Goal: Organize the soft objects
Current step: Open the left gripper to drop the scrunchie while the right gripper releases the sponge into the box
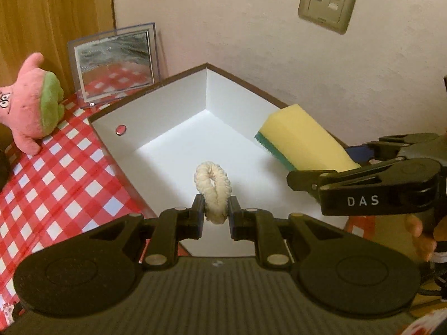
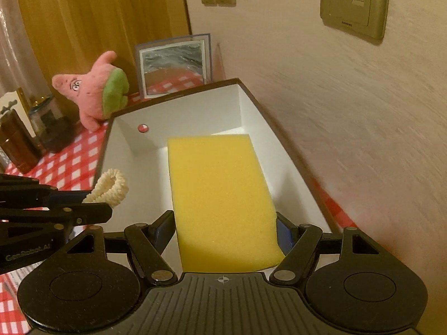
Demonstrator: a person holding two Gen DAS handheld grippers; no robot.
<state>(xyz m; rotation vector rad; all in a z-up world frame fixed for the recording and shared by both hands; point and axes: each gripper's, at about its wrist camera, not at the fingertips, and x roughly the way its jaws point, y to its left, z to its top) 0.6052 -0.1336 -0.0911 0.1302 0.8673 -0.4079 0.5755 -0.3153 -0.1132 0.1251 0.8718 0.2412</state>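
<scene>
Scrunchie (image 1: 213,192), cream and ribbed, sits clamped in the left gripper (image 1: 215,217) above the white box (image 1: 167,103); the right gripper (image 2: 226,231) clamps a porous yellow sponge (image 2: 220,195) there.

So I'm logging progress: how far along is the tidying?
Nothing lies in the white cardboard box yet. In hand: cream fuzzy hair scrunchie in the left gripper, yellow-and-green sponge in the right gripper, both over it. Left: pink starfish plush on the checked cloth.
</scene>
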